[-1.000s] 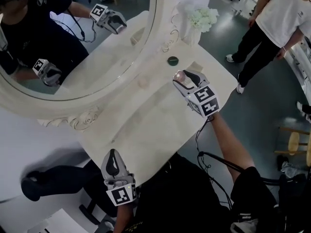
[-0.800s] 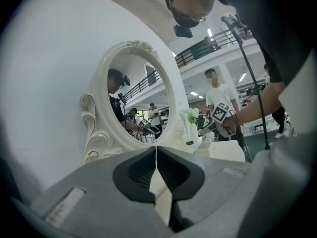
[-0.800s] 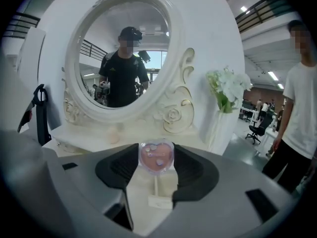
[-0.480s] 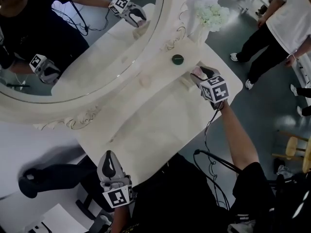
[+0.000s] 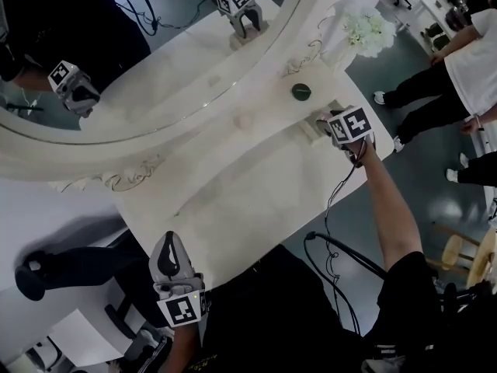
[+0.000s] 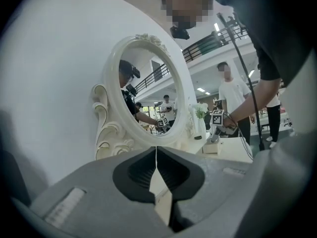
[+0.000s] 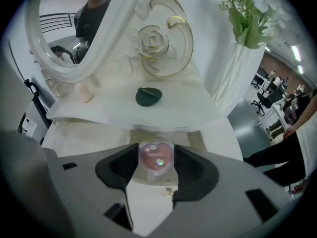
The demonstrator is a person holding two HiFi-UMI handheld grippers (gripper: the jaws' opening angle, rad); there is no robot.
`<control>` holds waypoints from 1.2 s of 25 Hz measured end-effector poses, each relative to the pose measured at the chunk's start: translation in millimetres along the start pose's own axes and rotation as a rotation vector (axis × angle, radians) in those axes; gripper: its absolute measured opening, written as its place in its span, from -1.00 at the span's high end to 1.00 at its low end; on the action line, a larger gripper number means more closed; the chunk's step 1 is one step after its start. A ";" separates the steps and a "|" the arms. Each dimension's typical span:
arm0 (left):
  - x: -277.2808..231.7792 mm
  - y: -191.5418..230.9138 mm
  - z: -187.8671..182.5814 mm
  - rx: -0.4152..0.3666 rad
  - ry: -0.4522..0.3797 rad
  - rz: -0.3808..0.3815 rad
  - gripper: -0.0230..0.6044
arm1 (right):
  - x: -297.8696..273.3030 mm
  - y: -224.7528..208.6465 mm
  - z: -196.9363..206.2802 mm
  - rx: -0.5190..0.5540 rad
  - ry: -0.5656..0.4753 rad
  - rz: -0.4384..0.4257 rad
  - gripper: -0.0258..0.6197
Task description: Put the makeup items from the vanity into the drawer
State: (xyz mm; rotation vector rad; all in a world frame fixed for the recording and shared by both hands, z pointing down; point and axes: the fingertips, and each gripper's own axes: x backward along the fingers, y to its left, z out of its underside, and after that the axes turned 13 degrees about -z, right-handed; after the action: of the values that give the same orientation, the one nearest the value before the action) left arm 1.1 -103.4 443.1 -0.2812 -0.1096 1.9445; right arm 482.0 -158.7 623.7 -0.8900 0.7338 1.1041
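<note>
Looking along my right gripper (image 5: 328, 120), I see its jaws clamped on a pink heart-shaped case (image 7: 156, 157), one pad against each side. It points steeply down, just above a small white box (image 6: 210, 148) at the right end of the vanity (image 5: 233, 200). A dark green round compact (image 7: 148, 95) lies on the raised shelf beyond, near the white vase (image 7: 237, 68) of flowers. A pale pink sponge (image 7: 85, 92) sits by the mirror (image 5: 78, 165) frame. My left gripper (image 5: 172, 247) hovers at the vanity's near edge, its tips pressed together with nothing between them.
</note>
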 end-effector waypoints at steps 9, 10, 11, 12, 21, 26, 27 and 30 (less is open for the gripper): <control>2.1 17.2 4.5 0.013 0.009 -0.046 0.85 | -26.4 -11.6 3.1 -0.018 0.145 -0.023 0.22; 1.9 18.2 4.9 0.013 0.009 -0.049 0.85 | -28.7 -12.7 4.2 -0.010 0.167 -0.020 0.22; 1.7 19.1 5.1 0.013 0.009 -0.051 0.85 | -31.2 -13.5 5.2 -0.001 0.189 -0.017 0.22; 1.8 20.0 5.6 0.012 0.009 -0.052 0.85 | -33.5 -13.9 5.6 0.006 0.208 -0.015 0.22; 5.5 23.3 7.7 0.013 0.017 -0.070 0.85 | -44.2 -16.2 16.7 0.102 0.408 0.047 0.22; 6.6 21.9 7.2 0.030 0.009 -0.067 0.85 | -52.7 -19.2 26.9 0.115 0.566 0.047 0.22; 6.9 21.7 7.1 0.033 0.008 -0.067 0.85 | -53.9 -19.0 28.3 0.102 0.589 0.030 0.22; 7.5 23.2 7.6 0.033 0.006 -0.075 0.85 | -55.8 -19.0 31.3 0.055 0.633 -0.011 0.21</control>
State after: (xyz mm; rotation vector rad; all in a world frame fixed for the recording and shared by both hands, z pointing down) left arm -24.4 -105.0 444.5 -0.2570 -0.0831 1.8692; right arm 485.8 -158.6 690.3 -1.2092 1.2679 0.7818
